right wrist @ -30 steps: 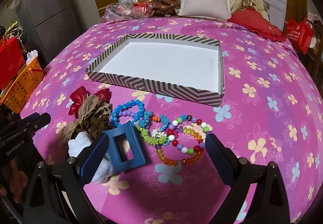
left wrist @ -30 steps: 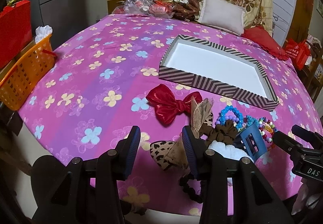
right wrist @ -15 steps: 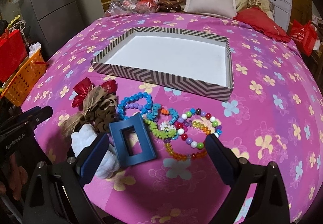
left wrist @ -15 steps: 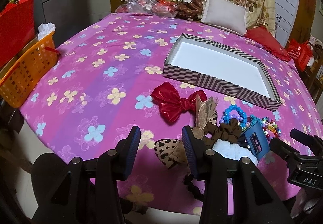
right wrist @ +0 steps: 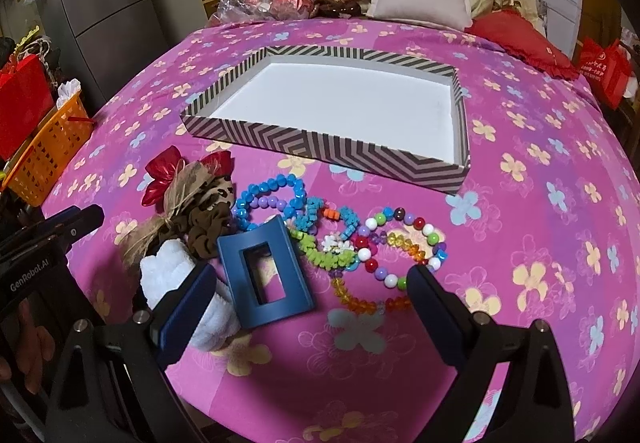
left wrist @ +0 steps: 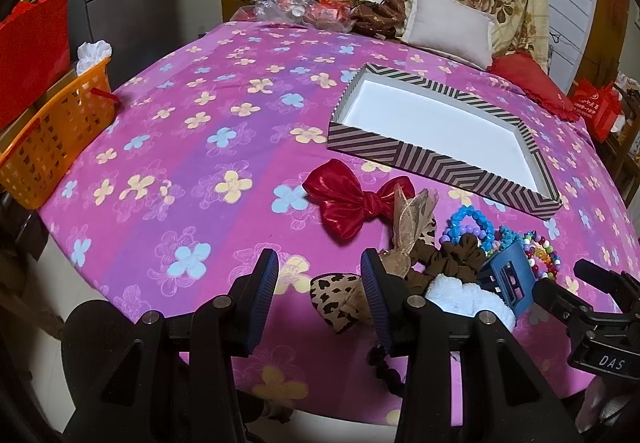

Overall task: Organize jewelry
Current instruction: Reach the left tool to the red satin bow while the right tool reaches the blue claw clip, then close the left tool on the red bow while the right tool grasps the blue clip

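Note:
A striped box (left wrist: 432,159) with a white bare inside (right wrist: 340,103) sits on the pink flowered cloth. In front of it lies a pile: a red bow (left wrist: 352,201), a brown scrunchie (right wrist: 208,227), a white scrunchie (right wrist: 172,271), a blue claw clip (right wrist: 264,275) and several bead bracelets (right wrist: 380,247). My left gripper (left wrist: 318,299) is open and empty at the near edge, left of the pile, by a leopard bow (left wrist: 336,297). My right gripper (right wrist: 308,303) is open and empty, low over the clip and bracelets.
An orange basket (left wrist: 52,139) stands off the left edge, beside a red bag (left wrist: 32,47). Pillows (left wrist: 448,27) and plastic-wrapped items (left wrist: 296,7) lie at the far side. The cloth's near edge drops off just behind the pile.
Both grippers have drawn back and risen slightly; the pile and box look a little farther away. Nothing on the cloth has moved. Both stay open.

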Demonstrator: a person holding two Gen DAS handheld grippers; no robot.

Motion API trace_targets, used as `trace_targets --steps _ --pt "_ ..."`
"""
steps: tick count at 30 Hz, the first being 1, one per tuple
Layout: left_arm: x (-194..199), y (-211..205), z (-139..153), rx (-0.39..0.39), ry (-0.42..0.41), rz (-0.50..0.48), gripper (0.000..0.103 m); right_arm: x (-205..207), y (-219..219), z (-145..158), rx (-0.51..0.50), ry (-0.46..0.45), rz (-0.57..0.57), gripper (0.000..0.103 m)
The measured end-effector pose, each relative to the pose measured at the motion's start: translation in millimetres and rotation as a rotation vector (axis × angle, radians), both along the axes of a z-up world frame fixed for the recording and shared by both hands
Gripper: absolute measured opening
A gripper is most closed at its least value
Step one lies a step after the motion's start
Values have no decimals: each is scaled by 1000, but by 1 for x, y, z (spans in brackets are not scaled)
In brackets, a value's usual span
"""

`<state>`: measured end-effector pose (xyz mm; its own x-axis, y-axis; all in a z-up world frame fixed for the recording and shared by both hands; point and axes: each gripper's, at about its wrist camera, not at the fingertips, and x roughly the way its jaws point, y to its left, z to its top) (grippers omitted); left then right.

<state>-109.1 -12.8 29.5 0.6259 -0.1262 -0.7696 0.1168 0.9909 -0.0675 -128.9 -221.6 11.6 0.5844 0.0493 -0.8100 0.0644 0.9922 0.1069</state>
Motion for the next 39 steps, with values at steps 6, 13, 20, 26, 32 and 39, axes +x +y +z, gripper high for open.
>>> trace_targets --steps 6,13,20,26,32,39 --pt "1 1 -1 -4 4 0 45 0 0 -2 5 7 0 98" --pt "10 25 2 -62 21 26 45 0 -1 -3 6 6 -1 98" --pt "31 47 -6 -169 103 36 45 2 -4 -9 21 17 -1 98" --pt "58 42 -10 -210 140 36 46 6 0 -12 18 27 21 98" --pt "87 30 -21 -233 181 36 47 10 1 -12 27 19 30 98" --pt "106 22 -36 -236 219 51 47 19 10 -16 21 42 77 87"
